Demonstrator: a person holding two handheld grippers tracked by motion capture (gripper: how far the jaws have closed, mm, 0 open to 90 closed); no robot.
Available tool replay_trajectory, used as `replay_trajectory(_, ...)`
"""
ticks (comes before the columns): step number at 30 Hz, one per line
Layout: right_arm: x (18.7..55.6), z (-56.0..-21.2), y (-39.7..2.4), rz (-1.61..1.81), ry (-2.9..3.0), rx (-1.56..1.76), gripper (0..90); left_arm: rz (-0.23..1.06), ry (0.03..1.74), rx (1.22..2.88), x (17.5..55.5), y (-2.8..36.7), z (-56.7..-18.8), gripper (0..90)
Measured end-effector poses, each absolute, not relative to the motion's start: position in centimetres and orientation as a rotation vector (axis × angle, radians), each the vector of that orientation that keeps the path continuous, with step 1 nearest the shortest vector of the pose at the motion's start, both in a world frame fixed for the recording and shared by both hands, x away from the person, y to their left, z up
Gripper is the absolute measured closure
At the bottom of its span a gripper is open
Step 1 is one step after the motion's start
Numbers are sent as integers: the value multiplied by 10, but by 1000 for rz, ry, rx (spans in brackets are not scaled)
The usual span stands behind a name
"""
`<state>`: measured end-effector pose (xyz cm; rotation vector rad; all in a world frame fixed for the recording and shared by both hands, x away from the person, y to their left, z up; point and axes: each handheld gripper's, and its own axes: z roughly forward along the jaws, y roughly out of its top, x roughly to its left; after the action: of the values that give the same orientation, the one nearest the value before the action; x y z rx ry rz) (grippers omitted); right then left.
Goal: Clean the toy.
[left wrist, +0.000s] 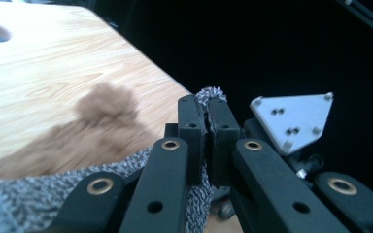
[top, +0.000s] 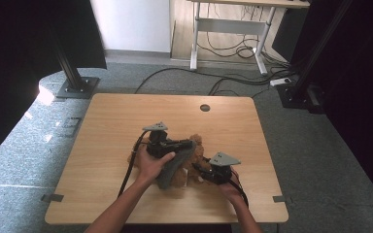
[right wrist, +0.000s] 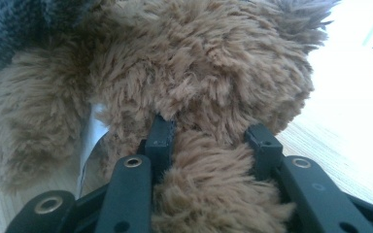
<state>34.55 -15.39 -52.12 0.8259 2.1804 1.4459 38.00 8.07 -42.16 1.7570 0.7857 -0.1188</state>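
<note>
Teddy bear on the bench is being dressed: right gripper jaws clamp a furry limb, left gripper jaws pinch the grey knit cloth, which likely next needs pulling over the bear.

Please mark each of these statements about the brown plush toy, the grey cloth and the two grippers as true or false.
1. The left gripper is shut on the grey cloth. True.
2. The right gripper is open and away from the toy. False: its jaws clamp a furry part of the brown plush toy.
3. The toy lies on a wooden table. True.
4. The table has no hole in it. False: a round hole sits near its far edge.
5. The cloth is bright red. False: it is grey.
</note>
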Motion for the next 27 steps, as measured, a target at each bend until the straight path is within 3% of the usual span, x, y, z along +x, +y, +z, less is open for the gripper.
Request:
replay_trajectory(5,344,-521,-153,1445,2178,821,618,-45,862,1882,392,67,-442,859)
replay_trajectory(10,345,-523,-152,1441,2186,814,615,-52,918,1854,399,81,-457,861)
replay_trajectory(13,345,-523,-153,1449,2184,822,615,34,946,1874,398,95,-455,862)
replay_trajectory(27,347,-524,-155,1476,2178,846,615,166,1242,1604,405,239,-452,860)
